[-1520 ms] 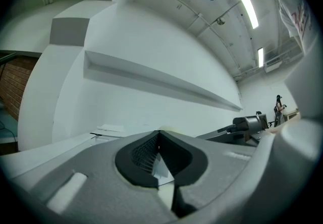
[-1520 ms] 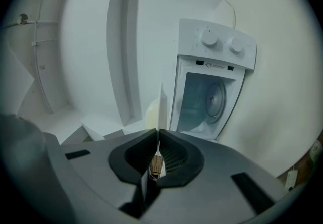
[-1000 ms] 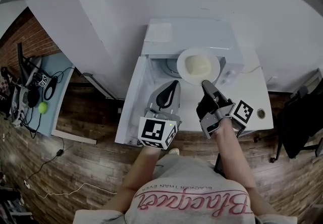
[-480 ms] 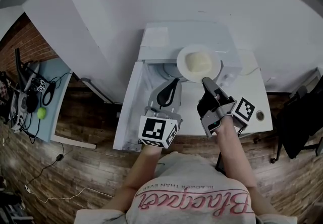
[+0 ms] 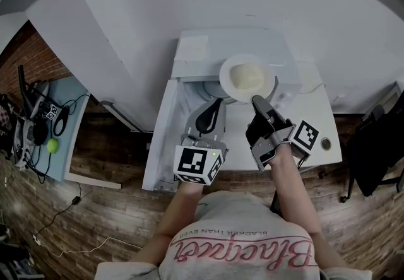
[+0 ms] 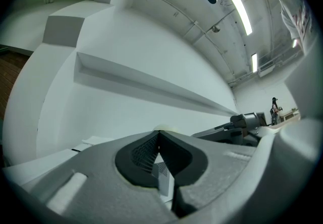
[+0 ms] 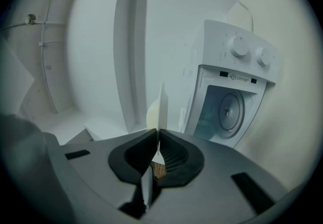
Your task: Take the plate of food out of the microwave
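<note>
In the head view my right gripper (image 5: pixel 257 101) is shut on the near rim of a white plate (image 5: pixel 235 86) that carries a pale mound of food (image 5: pixel 247 74). The plate hangs outside the white microwave (image 5: pixel 208 52), over its open front. In the right gripper view the plate (image 7: pixel 162 104) shows edge-on between the pads, with the food (image 7: pixel 151 115) to its left and the microwave (image 7: pixel 242 66) cavity with its turntable (image 7: pixel 231 112) at the right. My left gripper (image 5: pixel 219 103) is shut on nothing, left of the plate and beside the open door (image 5: pixel 161 140). Its closed jaws (image 6: pixel 159 134) face a white wall.
The microwave stands on a white table (image 5: pixel 315 124) with a small round fitting (image 5: pixel 326 143) near its right edge. A blue side table (image 5: pixel 66 115) with cables and a green ball (image 5: pixel 52 144) stands at the left. A black chair (image 5: pixel 372 152) is at the right.
The plate and my right gripper have drifted very slightly left and up in the head view. The left gripper has kept its place.
</note>
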Demonstrator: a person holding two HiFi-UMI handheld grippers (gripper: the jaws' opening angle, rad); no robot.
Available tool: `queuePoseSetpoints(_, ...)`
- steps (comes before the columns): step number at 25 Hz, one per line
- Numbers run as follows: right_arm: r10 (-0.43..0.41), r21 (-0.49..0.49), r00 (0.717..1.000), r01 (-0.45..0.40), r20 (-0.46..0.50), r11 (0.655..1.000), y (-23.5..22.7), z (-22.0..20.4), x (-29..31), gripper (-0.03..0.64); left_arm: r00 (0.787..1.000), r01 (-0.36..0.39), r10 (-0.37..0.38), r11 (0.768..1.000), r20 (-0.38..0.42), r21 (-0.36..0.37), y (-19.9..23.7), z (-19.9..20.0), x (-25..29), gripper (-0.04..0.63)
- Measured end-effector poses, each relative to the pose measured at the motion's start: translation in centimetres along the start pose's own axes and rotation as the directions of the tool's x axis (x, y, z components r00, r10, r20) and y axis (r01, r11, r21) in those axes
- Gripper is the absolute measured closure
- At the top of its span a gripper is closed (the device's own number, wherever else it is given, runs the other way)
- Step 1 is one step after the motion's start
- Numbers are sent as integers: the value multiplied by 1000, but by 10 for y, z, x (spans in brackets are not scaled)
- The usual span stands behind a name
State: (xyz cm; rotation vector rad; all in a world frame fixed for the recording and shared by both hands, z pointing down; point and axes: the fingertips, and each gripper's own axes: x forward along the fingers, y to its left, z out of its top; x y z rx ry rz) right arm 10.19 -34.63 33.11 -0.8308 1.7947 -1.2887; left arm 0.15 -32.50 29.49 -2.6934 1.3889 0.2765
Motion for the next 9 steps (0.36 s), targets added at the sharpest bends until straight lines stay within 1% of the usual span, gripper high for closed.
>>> queuePoseSetpoints(9,0,-28,1000,-1,-10,1000,1,-2,3,594,1000,-6,6,1000,17,-11,3,3,-3,591)
